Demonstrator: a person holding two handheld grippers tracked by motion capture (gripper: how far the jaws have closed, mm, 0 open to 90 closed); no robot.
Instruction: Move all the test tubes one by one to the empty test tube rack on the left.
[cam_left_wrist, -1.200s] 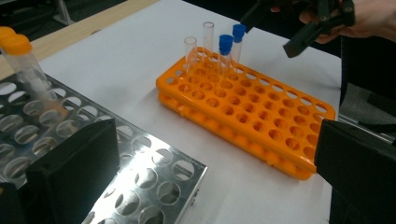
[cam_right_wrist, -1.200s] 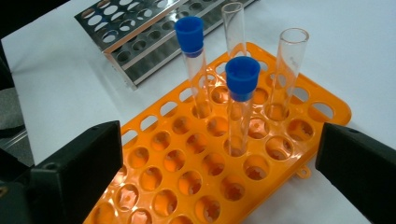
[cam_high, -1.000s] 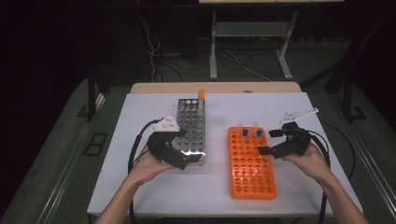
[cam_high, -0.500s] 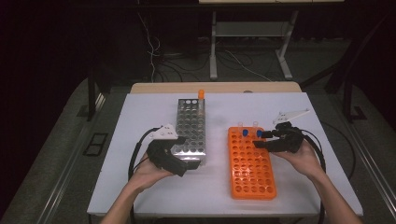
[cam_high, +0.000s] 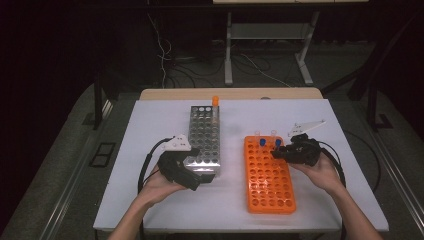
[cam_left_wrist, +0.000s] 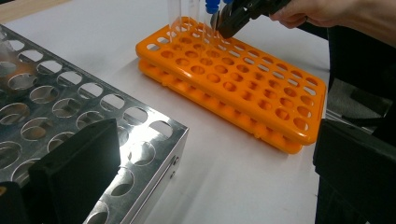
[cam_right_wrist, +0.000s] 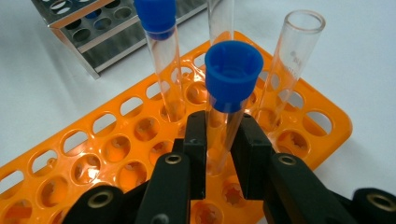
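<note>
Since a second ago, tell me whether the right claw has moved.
Yes: the right claw moved left, from beside the orange plastic rack onto its far end.

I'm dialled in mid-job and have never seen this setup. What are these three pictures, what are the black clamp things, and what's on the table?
There is no robot here: a person holds a hand-held two-jaw gripper in each hand. The high view looks down on the white table from above the person's side. The other two pictures come from small cameras riding on each gripper, looking along its black jaws.

On the table stand a metal rack with one orange-capped tube at its far end, and an orange rack with a few glass tubes at its far end.

The left gripper rests at the near corner of the metal rack; one jaw lies over it, and whether it grips I cannot tell. The right gripper has just been closing, and its jaws now clamp a blue-capped tube standing in the orange rack.
</note>
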